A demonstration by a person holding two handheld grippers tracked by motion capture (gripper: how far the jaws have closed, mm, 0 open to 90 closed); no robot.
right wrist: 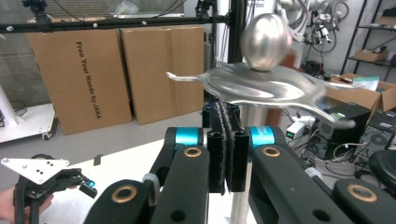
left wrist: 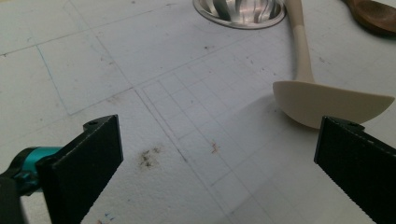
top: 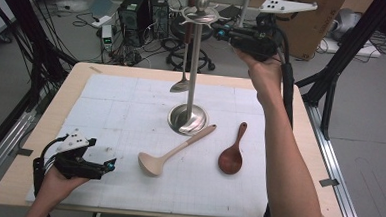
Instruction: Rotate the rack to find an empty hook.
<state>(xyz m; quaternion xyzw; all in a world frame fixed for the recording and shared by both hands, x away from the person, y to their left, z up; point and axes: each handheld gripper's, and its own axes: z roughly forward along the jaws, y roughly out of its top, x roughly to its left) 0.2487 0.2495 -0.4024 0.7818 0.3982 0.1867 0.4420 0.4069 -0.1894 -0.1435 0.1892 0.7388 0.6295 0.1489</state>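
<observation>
Beige ladle [top: 171,152], wooden spoon [top: 232,153], stand base [top: 188,119] between

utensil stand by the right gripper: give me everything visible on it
The utensil stand looks like polished metal: a round dished base on the white mat, an upright pole, a disc with hook arms near the top, and a ball finial. A metal spoon hangs from one hook. The beige ladle has its handle tip at the base rim. The right gripper, shut, sits just under the disc.
</observation>
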